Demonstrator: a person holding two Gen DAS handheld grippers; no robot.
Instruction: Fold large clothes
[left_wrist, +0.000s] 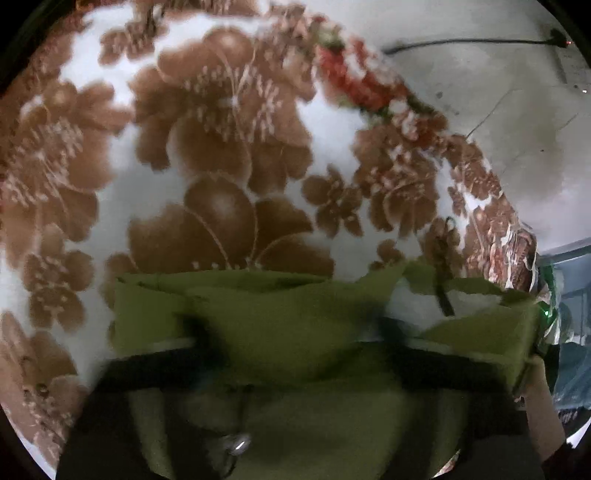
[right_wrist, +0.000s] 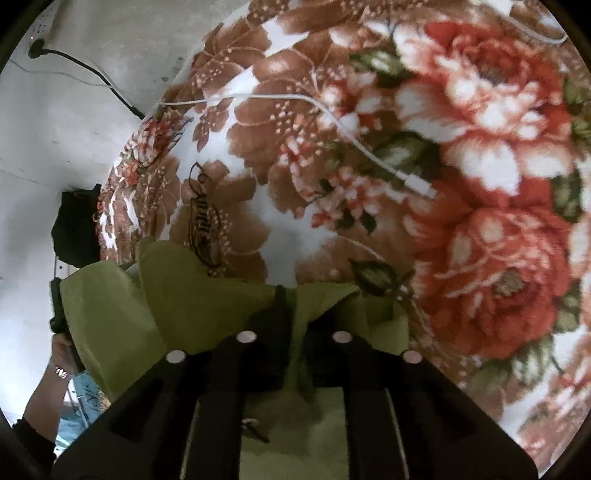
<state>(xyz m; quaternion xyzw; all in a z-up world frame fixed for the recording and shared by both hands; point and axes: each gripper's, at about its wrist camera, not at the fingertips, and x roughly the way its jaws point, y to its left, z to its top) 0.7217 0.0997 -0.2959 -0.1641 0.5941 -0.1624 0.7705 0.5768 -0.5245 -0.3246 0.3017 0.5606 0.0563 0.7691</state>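
An olive-green garment (left_wrist: 291, 332) is held up over a floral blanket (left_wrist: 221, 147). In the left wrist view my left gripper (left_wrist: 291, 354) is blurred and draped in the green cloth; its fingers are shut on the garment's edge. In the right wrist view my right gripper (right_wrist: 291, 343) is shut on a bunched fold of the same green garment (right_wrist: 207, 306), which hangs to the left toward the other hand. The blanket (right_wrist: 480, 221) lies below.
A white charging cable (right_wrist: 369, 147) lies across the blanket. A black hair tie or cord (right_wrist: 203, 221) rests on the blanket near the cloth. A black power cable (right_wrist: 92, 74) runs along the grey floor (right_wrist: 74, 147) at the bed's edge.
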